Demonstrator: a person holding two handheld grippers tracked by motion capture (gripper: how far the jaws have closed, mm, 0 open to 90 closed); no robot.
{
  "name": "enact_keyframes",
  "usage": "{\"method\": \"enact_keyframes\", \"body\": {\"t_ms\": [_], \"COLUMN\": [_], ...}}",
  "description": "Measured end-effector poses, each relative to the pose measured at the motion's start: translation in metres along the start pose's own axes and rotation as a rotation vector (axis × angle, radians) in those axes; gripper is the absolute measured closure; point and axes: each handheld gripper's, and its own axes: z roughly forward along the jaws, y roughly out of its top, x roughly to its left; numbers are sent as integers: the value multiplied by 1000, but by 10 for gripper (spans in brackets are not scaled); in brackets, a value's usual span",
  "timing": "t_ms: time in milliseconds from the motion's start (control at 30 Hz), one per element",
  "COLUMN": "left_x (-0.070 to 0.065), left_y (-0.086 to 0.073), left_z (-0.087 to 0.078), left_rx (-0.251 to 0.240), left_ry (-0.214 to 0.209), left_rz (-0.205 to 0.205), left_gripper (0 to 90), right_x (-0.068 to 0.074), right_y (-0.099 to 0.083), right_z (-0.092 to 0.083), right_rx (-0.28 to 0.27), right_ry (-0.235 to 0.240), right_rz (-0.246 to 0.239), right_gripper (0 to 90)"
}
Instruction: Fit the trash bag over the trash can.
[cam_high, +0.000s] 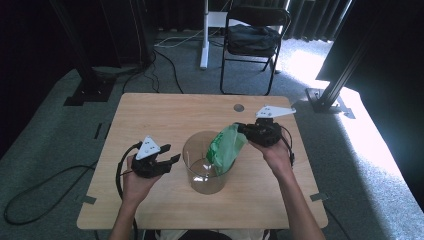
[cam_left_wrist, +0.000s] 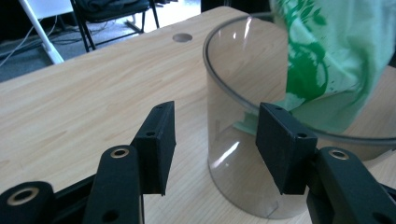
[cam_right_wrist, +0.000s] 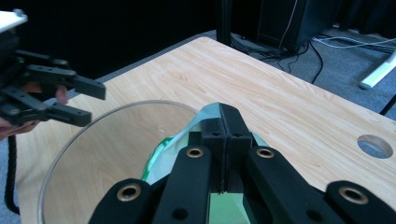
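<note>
In the high view, the right gripper (cam_high: 244, 128) is pinching the top of a green plastic bag (cam_high: 225, 148), and the bag is hanging down into a clear round tub (cam_high: 204, 165) in the middle of the wooden table (cam_high: 150, 110). The bag is looking thin, soft and very light, so it is probably going to flop and slip; the top edge seems the best place to hold it. The left gripper (cam_high: 170, 153) is sitting beside the tub with nothing in it. There is lots of open table all around, and the edges are far from the tub. In the left gripper view, the jaws are standing wide apart and holding nothing, the tub (cam_left_wrist: 243, 154) is just in front, and the bag (cam_left_wrist: 327, 70) is drooping over its rim. The tub is looking hard and smooth, so it may slide if bumped. In the right gripper view, the jaws are squeezing shut on the bag (cam_right_wrist: 205, 116), above the tub's rim (cam_right_wrist: 93, 126), and the left gripper (cam_right_wrist: 95, 105) is waiting nearby, open.
</note>
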Motion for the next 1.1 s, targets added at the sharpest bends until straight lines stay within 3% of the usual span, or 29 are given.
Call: {"method": "enact_keyframes", "body": {"t_ms": [267,667,1100], "left_x": [-8,-35,-49], "left_y": [21,47,63], "left_z": [-4,18,35], "left_rx": [-23,-1,14], "left_ry": [-43,-105,-146], "left_rz": [23,88,119], "left_gripper": [478,451,444], "right_x": [-3,1,4], "right_y": [11,15,15], "right_z": [9,16,16], "right_rx": [-3,-3,-5], "right_ry": [-4,3,13], "right_rz": [23,31,23], "right_gripper": [900,900,900]}}
